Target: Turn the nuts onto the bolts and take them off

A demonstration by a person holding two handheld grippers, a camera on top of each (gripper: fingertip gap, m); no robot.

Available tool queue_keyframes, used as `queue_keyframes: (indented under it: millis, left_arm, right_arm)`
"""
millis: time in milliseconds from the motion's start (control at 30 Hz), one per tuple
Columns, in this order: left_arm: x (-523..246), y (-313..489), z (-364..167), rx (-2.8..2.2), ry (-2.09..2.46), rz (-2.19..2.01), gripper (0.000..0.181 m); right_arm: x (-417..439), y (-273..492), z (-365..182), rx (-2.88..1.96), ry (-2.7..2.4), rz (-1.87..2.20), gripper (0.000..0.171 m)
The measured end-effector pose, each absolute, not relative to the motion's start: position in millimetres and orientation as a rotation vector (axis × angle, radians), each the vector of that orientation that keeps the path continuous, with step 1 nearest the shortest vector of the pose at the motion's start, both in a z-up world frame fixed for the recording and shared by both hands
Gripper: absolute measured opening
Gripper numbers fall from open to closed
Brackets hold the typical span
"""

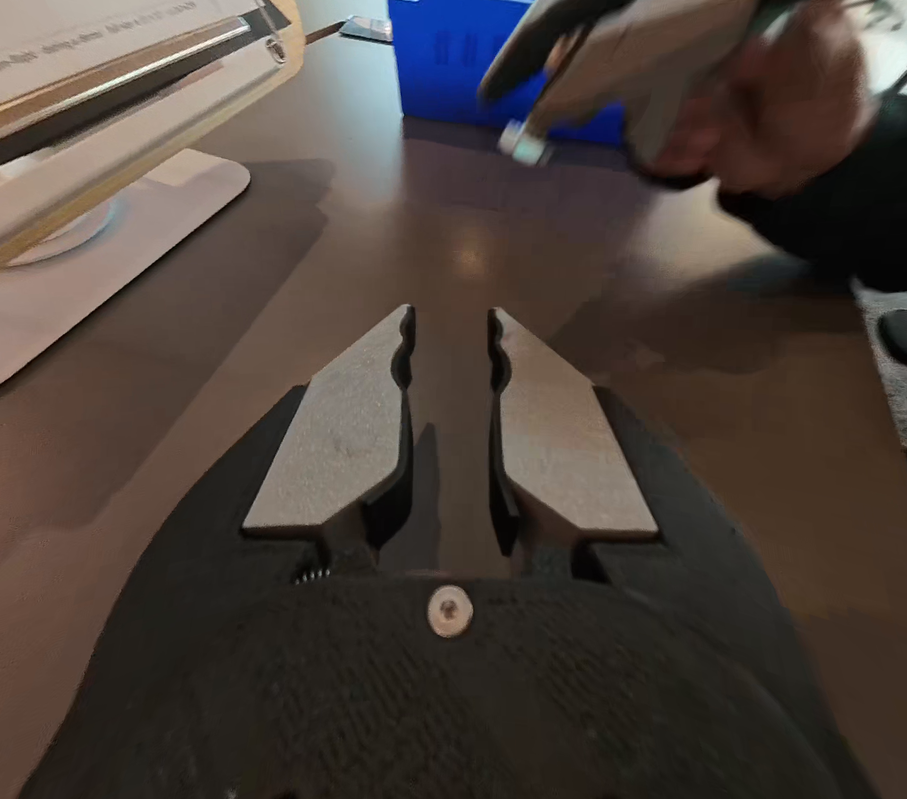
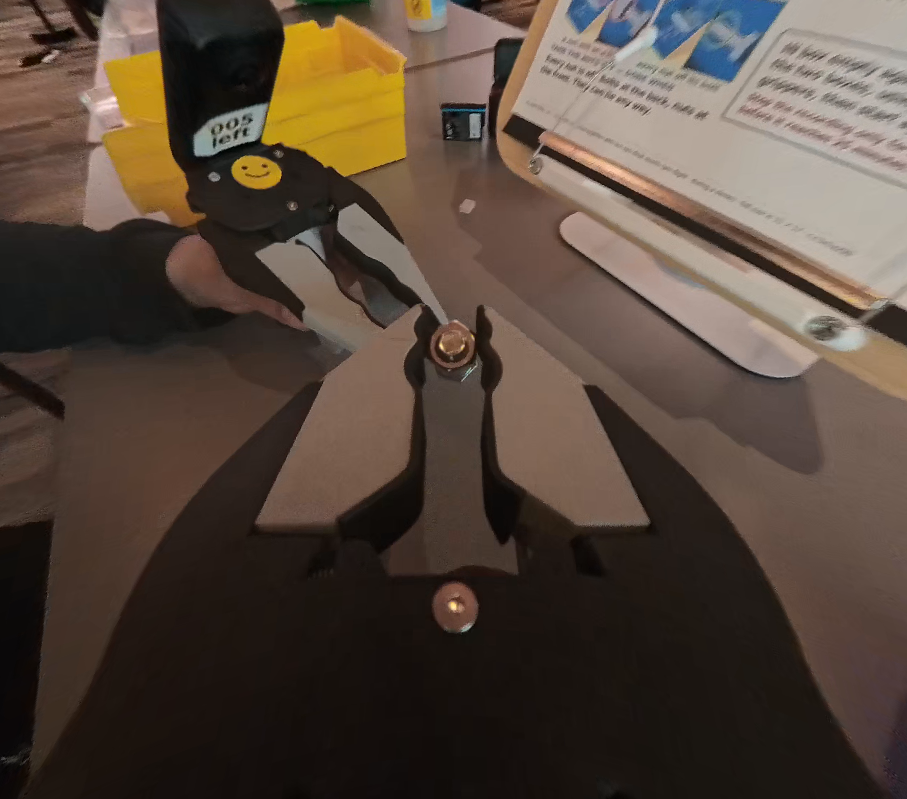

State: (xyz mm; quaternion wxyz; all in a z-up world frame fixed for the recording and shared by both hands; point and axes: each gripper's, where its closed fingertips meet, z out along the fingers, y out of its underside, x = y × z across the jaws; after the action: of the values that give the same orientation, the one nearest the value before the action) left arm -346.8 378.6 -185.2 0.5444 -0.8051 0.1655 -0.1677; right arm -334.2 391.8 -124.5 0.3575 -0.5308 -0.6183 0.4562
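Observation:
My right gripper [image 2: 451,311] is shut on a metal bolt [image 2: 451,346] with a hex nut [image 2: 461,372] threaded on it. The bolt's end faces the camera, above the brown table [image 2: 564,456]. In the left wrist view the right gripper [image 1: 527,132] shows blurred at upper right, with the bolt and nut [image 1: 525,147] at its tips, held off the table. My left gripper [image 1: 450,319] is open and empty over the table. In the right wrist view the left gripper [image 2: 383,309] stands open just left of the bolt, with one fingertip [image 2: 432,304] close to it.
A blue bin [image 1: 466,39] stands behind the right gripper. A yellow bin [image 2: 343,88] stands behind the left gripper. An instruction board on a stand [image 2: 711,112] is tilted at the side and also shows in the left wrist view [image 1: 122,14]. A small black box [image 2: 464,127] lies beside it.

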Motion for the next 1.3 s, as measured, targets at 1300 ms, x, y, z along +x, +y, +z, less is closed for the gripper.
queue_keyframes:
  millis: [1300]
  left_arm:
    - [-432,385,-206,-2.045,0.277,0.059,0.022]
  right_arm:
    - [-336,421,-152,-1.584,-1.600,0.831,0.058]
